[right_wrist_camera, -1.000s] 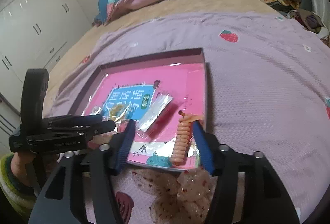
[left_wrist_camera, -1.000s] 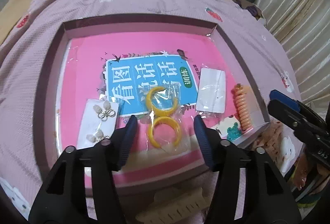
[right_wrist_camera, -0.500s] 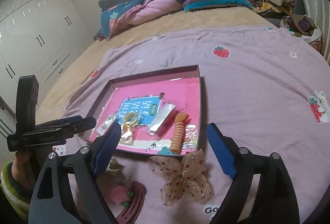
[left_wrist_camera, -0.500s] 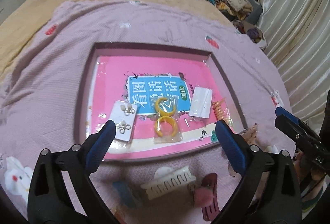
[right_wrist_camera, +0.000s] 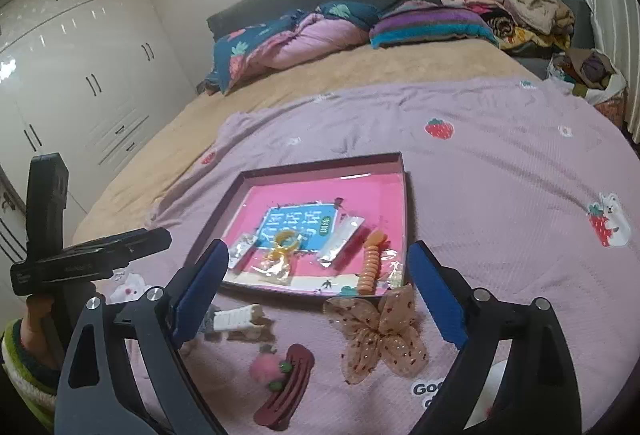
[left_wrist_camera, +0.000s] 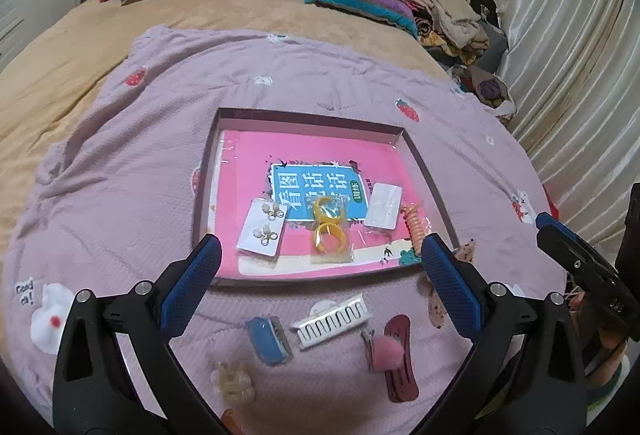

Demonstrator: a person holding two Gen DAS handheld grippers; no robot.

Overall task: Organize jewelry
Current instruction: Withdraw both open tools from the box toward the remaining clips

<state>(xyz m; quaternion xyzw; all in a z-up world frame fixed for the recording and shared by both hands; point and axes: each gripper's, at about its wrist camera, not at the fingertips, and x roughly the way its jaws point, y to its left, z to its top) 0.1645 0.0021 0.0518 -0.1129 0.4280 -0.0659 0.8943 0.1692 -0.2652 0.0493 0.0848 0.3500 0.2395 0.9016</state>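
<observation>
Pink tray (left_wrist_camera: 428, 171) at twelve o'clock, holding bagged yellow rings (left_wrist_camera: 329, 231); both tools wide, just opened, empty. Risked snagging the blanket (left_wrist_camera: 120, 163) grabbing the white comb clip (left_wrist_camera: 334, 319) at six.

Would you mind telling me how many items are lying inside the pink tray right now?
4: an earring card at the left, bagged yellow rings in the middle, a white packet right of them, and a coiled orange hair tie by the right wall. Smaller pieces could be hidden.

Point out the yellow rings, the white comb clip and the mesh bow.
yellow rings (left_wrist_camera: 329, 239), left wrist view, on the nearer ring's band
white comb clip (left_wrist_camera: 332, 322), left wrist view, middle of the teeth
mesh bow (right_wrist_camera: 378, 333), right wrist view, at its centre knot
</observation>
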